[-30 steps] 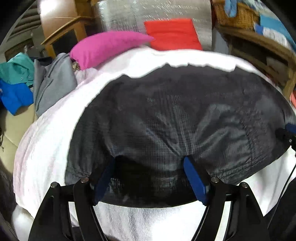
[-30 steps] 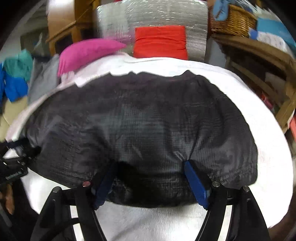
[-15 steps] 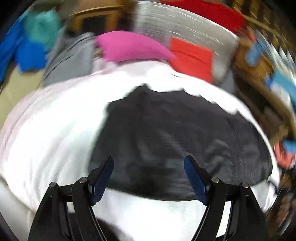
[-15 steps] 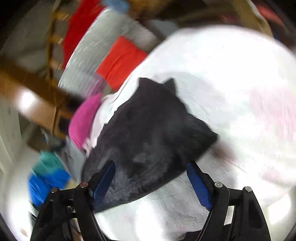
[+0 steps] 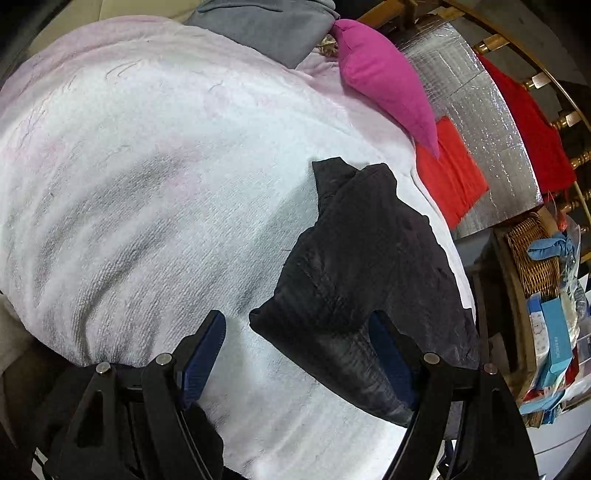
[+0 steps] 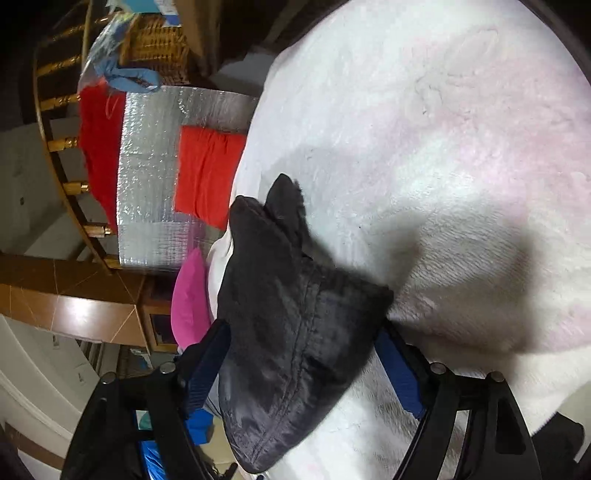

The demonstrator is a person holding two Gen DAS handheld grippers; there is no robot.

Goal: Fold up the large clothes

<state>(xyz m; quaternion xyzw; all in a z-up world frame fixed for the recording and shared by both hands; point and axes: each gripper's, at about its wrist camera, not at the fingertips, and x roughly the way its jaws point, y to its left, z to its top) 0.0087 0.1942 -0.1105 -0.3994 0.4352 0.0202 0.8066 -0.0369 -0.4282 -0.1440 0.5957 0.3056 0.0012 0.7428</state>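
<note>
the black garment (image 5: pixel 373 280) lies folded on the white towel (image 5: pixel 147 184). left tongs (image 5: pixel 299 354) and right tongs (image 6: pixel 303 365) both stand wide open around its edges, gripping nothing.

Wide bare stretch of white towel (image 5: pixel 147 192) is left open beside the folded black garment (image 5: pixel 369 266). Far edge is blocked by pink cushion (image 5: pixel 384 81), grey garment (image 5: pixel 266 26), red cloth (image 5: pixel 450 166) and foil panel (image 5: pixel 476 122).
</note>
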